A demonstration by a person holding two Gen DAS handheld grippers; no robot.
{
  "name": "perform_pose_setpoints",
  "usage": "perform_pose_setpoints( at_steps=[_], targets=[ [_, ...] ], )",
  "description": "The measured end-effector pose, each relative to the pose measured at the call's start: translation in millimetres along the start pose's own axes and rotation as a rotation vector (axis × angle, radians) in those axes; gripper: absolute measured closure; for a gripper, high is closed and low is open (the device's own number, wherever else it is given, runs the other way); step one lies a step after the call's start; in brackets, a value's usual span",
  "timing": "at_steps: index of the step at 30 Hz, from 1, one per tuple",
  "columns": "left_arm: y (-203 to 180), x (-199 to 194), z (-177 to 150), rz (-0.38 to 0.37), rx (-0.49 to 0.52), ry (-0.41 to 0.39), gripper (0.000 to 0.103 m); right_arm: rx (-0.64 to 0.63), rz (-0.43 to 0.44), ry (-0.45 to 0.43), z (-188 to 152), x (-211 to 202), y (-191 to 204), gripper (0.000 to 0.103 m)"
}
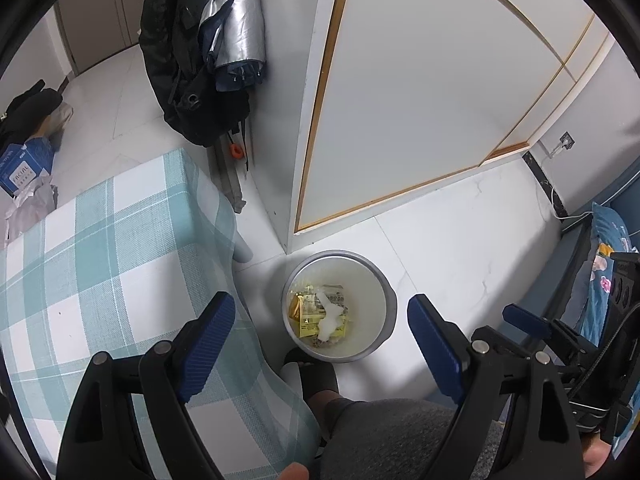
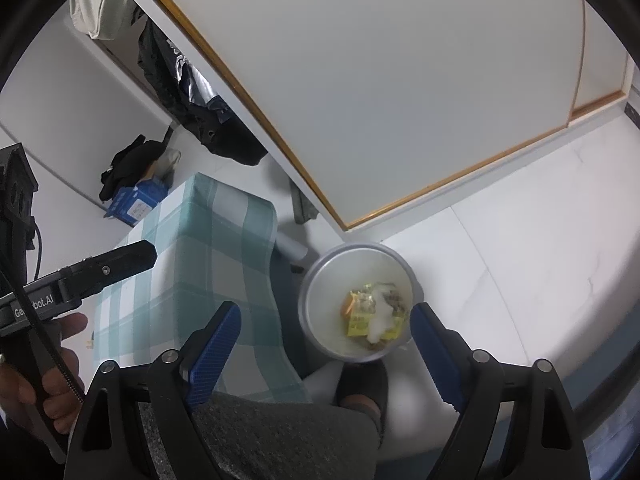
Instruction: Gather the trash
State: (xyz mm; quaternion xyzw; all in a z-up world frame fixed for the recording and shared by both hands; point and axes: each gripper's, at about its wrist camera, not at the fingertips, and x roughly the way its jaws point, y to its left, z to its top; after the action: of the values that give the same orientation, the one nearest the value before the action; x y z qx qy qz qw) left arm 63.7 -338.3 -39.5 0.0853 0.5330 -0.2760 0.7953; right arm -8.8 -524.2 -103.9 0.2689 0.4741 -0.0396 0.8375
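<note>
We hold both the left hand-held gripper (image 1: 320, 332) and the right hand-held gripper (image 2: 326, 340) wide open and empty above the bin (image 1: 384, 280); wrappers (image 1: 316, 314) already lie inside, so little seems left.

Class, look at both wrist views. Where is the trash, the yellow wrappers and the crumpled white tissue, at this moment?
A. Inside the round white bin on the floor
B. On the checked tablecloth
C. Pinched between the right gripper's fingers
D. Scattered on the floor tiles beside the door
A. The yellow wrappers and the white tissue lie at the bottom of the round white bin on the floor; both grippers are open and hold nothing.
</note>
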Motion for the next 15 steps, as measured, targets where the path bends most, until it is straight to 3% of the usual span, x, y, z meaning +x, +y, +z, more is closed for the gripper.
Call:
perform_pose_setpoints(
  at_steps=[15],
  targets=[
    [-2.1, 0.6, 0.0, -0.003, 0.008, -0.016, 0.017, 0.006, 0.01, 0.001, 1.3, 2.3, 0.2, 0.016]
  ],
)
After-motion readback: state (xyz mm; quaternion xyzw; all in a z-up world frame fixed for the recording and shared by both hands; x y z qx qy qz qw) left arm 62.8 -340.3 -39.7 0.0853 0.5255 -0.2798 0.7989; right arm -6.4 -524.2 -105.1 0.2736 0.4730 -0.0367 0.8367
